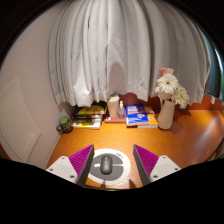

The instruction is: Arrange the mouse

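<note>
Hovering above the near part of an orange table point(190, 135), with the gripper point(108, 162) looking down along its two fingers. Standing wide apart, the jaws, with pink pads point(84, 158) facing inward and nothing pressed between them. Lying between the fingers, a grey mouse point(106, 165) resting on a round pale mat point(121, 158) on the table, with a clear gap at either side, so gripping nothing at present. Judging from this, sitting at an early or a closing stage of the arranging: either about to close on the mouse or having set it on the mat; telling which is not possible from this view alone. Seeming roughly centred on the mat, the mouse, pointing away toward the far side. Remaining, if anything, a closing of the fingers and a shift or turn. Standing along the far edge, before white curtains point(110, 50): a vase of flowers point(167, 100) at far right, a blue book point(139, 117) beside it, stacked books point(88, 118) at far left.
</note>
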Tool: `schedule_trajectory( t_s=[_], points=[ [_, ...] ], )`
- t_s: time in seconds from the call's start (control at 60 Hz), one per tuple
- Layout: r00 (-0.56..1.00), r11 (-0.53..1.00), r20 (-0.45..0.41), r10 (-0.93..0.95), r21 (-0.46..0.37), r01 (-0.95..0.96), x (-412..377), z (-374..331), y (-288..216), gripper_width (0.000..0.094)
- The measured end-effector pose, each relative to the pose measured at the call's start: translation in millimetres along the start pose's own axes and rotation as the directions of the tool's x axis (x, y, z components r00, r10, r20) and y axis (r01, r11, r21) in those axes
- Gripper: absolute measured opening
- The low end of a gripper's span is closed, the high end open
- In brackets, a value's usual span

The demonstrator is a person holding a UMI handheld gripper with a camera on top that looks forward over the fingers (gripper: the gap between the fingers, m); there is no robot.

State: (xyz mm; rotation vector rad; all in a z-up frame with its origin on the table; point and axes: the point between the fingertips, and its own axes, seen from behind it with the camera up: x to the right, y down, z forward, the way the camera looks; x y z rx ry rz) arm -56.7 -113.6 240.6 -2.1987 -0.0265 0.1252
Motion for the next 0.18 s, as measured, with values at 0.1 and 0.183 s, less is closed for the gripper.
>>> schedule_trajectory(
  t_s=[0.1, 0.183],
  points=[
    [1.000, 1.000, -0.005, -0.004, -0.024, 0.004, 0, 2, 10, 0.0774],
    [1.000, 1.000, -0.010, -0.004, -0.027, 0.004, 0, 2, 13, 0.0771]
  ],
)
